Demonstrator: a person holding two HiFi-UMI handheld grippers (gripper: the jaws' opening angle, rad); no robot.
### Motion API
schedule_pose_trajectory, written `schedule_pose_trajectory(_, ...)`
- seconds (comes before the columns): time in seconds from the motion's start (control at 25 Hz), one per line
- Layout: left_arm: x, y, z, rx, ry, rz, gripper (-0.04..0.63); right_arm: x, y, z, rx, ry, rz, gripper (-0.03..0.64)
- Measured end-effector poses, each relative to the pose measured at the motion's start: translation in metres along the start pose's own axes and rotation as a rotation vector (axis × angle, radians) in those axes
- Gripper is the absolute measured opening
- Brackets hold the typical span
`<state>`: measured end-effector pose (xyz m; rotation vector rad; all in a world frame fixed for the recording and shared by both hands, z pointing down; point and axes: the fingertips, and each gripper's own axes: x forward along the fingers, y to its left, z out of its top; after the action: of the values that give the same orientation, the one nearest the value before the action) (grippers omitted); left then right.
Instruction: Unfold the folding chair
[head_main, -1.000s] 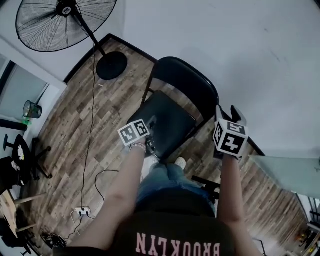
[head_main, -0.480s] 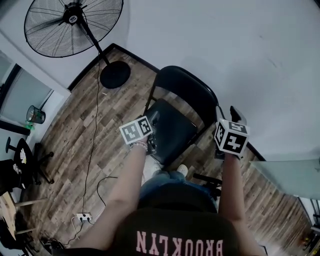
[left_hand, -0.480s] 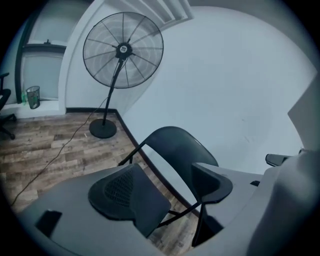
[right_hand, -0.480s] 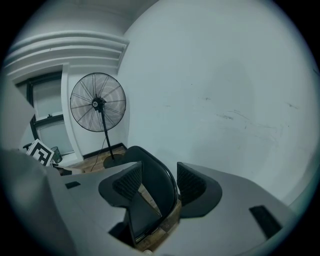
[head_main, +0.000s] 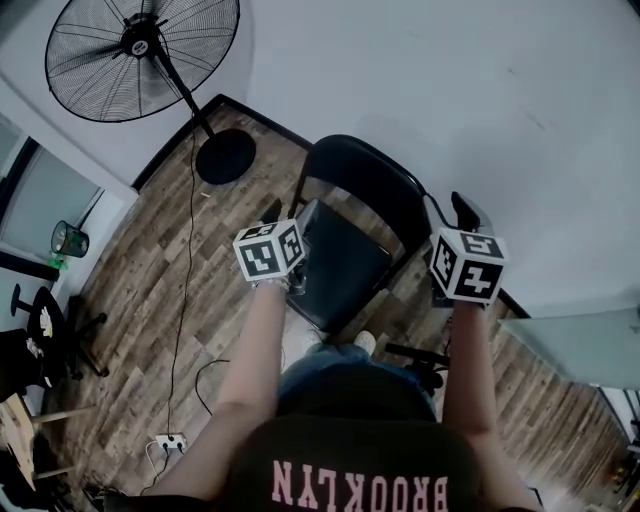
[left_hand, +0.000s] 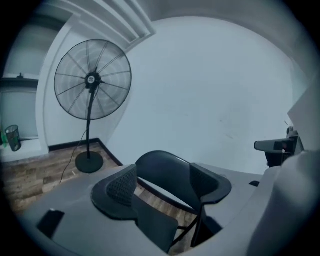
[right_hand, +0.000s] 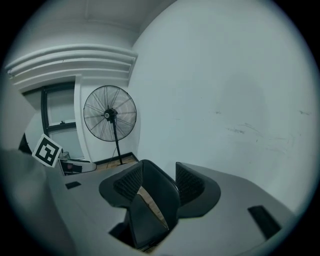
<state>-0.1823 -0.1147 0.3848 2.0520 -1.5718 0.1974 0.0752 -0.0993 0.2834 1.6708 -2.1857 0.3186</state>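
The left tool (left_hand: 164, 182) and the right tool (right_hand: 160, 182) hover released and empty above the unfolded chair (head_main: 345, 255). A fan (head_main: 140, 55) stands at ten o'clock of it.

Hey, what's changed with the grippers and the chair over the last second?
Both grippers rose away from the folding chair: the left gripper from the seat's front edge, its jaws closing slightly on nothing; the right gripper a little. Chair stays unfolded, fan unmoved.
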Motion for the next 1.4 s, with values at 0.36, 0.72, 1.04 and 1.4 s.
schedule_pose_trajectory(0.36, -0.015, -0.057, 0.073, 0.265, -0.134, -0.123, 0.298, -0.017, 0.01, 0.043, -0.051, -0.16, 0.043, 0.161)
schedule_pose_trajectory(0.72, -0.049, -0.091, 0.132, 0.47, -0.317, -0.149, 0.225, -0.03, 0.011, 0.068, -0.086, -0.257, 0.05, 0.081)
schedule_pose_trajectory(1.04, -0.079, -0.102, 0.161, 0.53, -0.437, -0.169, 0.12, -0.047, 0.012, 0.087, -0.085, -0.356, 0.078, 0.005)
schedule_pose_trajectory(1.4, -0.105, -0.108, 0.181, 0.594, -0.544, -0.133, 0.002, -0.065, 0.028, 0.106, -0.116, -0.447, 0.13, 0.002)
